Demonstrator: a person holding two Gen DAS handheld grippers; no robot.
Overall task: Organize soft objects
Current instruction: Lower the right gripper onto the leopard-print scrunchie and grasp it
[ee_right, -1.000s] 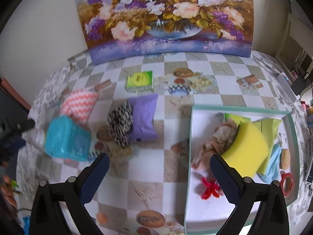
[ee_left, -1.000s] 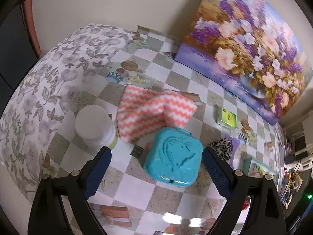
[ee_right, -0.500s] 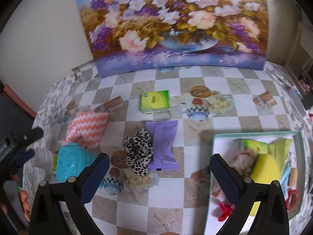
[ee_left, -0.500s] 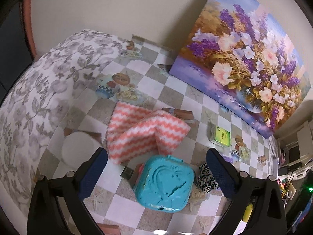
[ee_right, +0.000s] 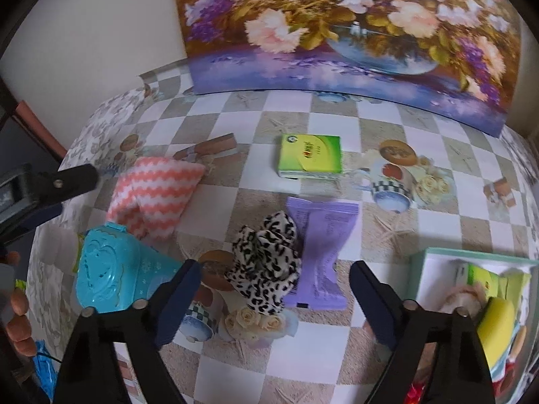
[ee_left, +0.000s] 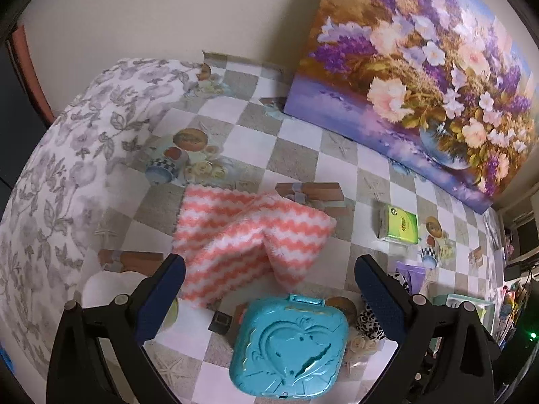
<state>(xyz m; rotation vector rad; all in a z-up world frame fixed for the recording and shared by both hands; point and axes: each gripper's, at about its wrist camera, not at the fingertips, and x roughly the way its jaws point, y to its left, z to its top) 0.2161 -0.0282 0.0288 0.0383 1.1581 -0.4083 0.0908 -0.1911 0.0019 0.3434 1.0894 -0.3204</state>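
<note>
A large flower painting (ee_left: 417,77) is leaning against the wall at the far edge of the table (ee_left: 303,155), which is wearing a checkered cloth printed with cups and roses. At the near right in the right wrist view, a white tray with a green rim (ee_right: 424,262) is sitting on the table, holding a yellow sponge (ee_right: 497,320) and other soft things too crowded to tell apart.

The pink-and-white zigzag cloth (ee_left: 249,235) is lying crumpled toward the left of the table, just beyond the tips of the left gripper (ee_left: 269,279), whose jaws are standing wide with nothing between them. Just near of the cloth, a turquoise plastic case with a heart on its lid (ee_left: 289,346) is resting on the table, below the open jaws. A white round container (ee_left: 104,286) is sitting to the left, partly behind the left finger.

In the right wrist view, the right gripper (ee_right: 276,286) is also spread wide and holding nothing, hovering over a leopard-print fabric piece (ee_right: 266,262). That piece is lying in the middle of the table, touching a purple packet (ee_right: 320,249) on its right. A green tissue pack (ee_right: 310,156) is lying farther back, well apart from both.
</note>
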